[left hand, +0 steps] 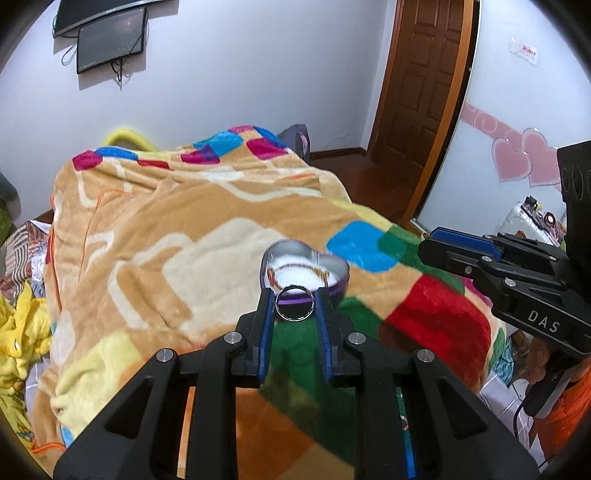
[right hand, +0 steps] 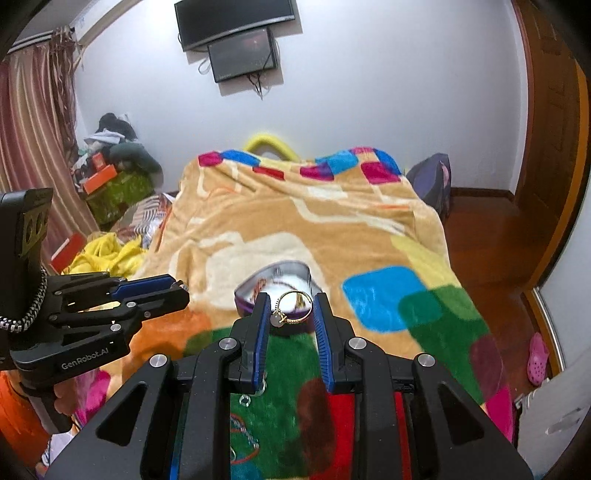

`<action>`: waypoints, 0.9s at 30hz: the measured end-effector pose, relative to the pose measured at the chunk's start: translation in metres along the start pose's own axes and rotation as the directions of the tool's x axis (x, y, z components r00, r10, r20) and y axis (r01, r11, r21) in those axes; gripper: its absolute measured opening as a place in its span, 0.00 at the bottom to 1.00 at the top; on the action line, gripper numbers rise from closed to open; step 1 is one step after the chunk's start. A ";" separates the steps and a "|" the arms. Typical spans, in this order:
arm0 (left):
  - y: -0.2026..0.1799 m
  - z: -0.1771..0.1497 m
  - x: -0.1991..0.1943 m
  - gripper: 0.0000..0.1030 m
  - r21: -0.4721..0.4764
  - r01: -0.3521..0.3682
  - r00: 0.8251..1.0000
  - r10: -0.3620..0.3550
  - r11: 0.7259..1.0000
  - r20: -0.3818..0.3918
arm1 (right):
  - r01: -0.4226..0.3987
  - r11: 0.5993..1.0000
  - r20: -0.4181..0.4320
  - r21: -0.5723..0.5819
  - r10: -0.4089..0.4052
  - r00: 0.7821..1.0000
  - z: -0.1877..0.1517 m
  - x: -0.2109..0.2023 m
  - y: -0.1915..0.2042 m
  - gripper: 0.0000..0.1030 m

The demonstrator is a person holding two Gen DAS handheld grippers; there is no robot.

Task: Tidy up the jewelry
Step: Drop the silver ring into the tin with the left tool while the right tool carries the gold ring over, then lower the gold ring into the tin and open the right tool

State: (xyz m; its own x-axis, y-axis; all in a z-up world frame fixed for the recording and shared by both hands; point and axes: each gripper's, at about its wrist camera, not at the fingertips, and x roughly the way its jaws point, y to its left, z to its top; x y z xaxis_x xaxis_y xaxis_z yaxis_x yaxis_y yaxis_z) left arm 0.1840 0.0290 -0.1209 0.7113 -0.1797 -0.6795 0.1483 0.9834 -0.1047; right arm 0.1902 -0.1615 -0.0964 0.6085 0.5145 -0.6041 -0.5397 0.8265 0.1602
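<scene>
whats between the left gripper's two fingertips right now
A silver ring, pinched upright between the left gripper fingertips just in front of the heart-shaped tin; the left wrist view shows it.

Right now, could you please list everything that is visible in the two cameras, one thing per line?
silver ring: 1, silver, held between the left jaws, in front of the tin
gold ring: 1, gold with a small charm, held between the right jaws
heart-shaped tin: 1, purple outside, white lining, open on the blanket; a thin chain lies inside
blanket: 1, tan with coloured squares, covering the bed
screens: 2, black, on the white wall
door: 1, brown wood, at the right
yellow cloth: 1, yellow, left of the bed
left gripper: 1, black with blue pads
right gripper: 1, black with blue pads
</scene>
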 end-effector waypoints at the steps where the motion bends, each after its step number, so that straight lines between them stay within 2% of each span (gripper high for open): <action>1: 0.001 0.002 0.000 0.20 0.000 0.001 1.000 -0.001 1.000 0.004 | -0.004 1.000 0.008 0.000 0.004 1.000 0.002 0.000 0.000 0.21; 6: 0.004 0.008 0.010 0.20 -0.007 0.009 1.000 -0.009 1.000 0.005 | -0.020 1.000 0.005 0.002 0.020 1.000 0.004 0.012 0.002 0.21; 27: 0.019 0.016 0.076 0.20 -0.028 0.055 0.995 -0.058 0.998 -0.086 | -0.054 0.998 -0.095 0.027 0.057 0.994 0.006 0.072 -0.013 0.21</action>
State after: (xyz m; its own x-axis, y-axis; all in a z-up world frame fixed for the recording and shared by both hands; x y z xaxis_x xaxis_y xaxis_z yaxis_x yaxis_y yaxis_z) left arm 0.2525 0.0332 -0.1629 0.6399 -0.2332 -0.7323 0.1685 0.9722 -0.1624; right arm 0.2449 -0.1335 -0.1372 0.5192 0.5366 -0.6652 -0.5560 0.8032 0.2140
